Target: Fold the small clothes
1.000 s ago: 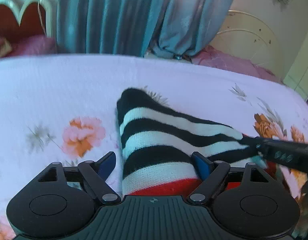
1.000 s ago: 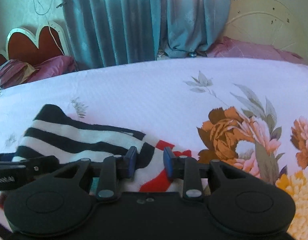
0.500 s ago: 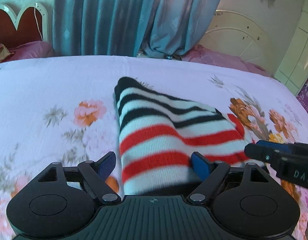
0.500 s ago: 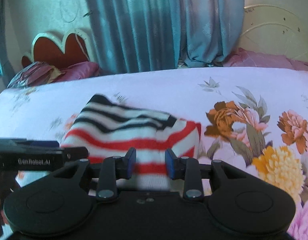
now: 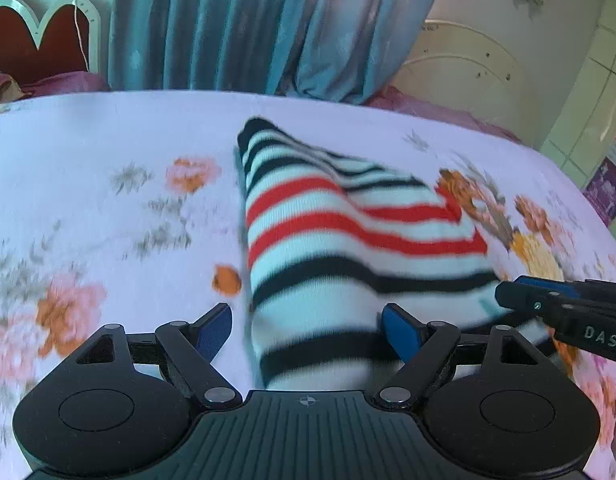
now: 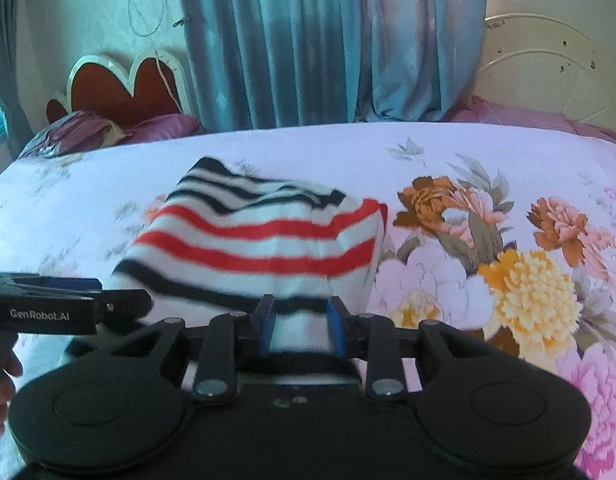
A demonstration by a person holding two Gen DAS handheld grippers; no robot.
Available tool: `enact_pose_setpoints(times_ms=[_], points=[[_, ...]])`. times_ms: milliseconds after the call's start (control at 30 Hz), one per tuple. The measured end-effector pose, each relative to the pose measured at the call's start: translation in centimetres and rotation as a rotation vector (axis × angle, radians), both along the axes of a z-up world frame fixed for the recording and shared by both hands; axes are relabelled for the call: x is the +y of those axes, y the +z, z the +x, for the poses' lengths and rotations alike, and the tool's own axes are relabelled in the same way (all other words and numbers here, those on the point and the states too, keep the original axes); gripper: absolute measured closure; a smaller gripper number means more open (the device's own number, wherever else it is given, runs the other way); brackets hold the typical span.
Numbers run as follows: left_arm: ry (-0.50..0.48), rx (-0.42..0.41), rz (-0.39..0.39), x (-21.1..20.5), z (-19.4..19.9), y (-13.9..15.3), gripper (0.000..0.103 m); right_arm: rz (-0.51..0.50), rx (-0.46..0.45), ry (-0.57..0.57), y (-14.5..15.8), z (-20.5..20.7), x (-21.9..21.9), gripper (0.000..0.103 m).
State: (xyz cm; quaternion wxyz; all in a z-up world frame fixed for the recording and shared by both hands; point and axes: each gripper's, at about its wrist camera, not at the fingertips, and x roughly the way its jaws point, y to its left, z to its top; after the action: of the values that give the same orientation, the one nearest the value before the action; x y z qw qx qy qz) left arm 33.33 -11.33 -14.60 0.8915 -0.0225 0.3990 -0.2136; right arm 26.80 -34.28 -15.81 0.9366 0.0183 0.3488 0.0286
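Over the last second both claws have drawn the striped garment (image 5: 347, 240) back across the flowered bed (image 5: 88, 168); red stripes now show ahead of them where only black ones did. The left claw (image 5: 308, 320) stands wide around its near edge, whether gripping I cannot tell. The right claw (image 6: 300, 324), narrowing, pinches that hem. The fold looks half drawn.

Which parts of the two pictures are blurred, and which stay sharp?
Left wrist view: the striped garment and the floral bedsheet are smeared by motion; the left tool is sharp. Right wrist view: the garment's near stripes blur; the right tool and curtain are sharper.
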Motion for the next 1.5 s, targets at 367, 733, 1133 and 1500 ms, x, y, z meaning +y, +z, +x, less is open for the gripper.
enact_pose_setpoints(times_ms=[367,733,1133,1500], points=[[0.021,0.071,-0.041,1.4,-1.4,-2.0,0.013,-0.024,0.061,-0.017,-1.8,-0.9,-0.6,0.067],[0.020,0.127,-0.114,1.9,-1.0,-1.1,0.013,0.143,0.115,-0.040,-2.2,-1.2,-2.8,0.045],[0.031,0.197,-0.137,-0.7,4.2,-1.2,0.012,0.328,0.157,-0.039,-2.3,4.9,-4.9,0.028],[-0.040,0.192,-0.128,-2.6,5.6,-2.6,0.011,0.408,0.170,-0.031,-4.9,7.7,-4.5,0.031]])
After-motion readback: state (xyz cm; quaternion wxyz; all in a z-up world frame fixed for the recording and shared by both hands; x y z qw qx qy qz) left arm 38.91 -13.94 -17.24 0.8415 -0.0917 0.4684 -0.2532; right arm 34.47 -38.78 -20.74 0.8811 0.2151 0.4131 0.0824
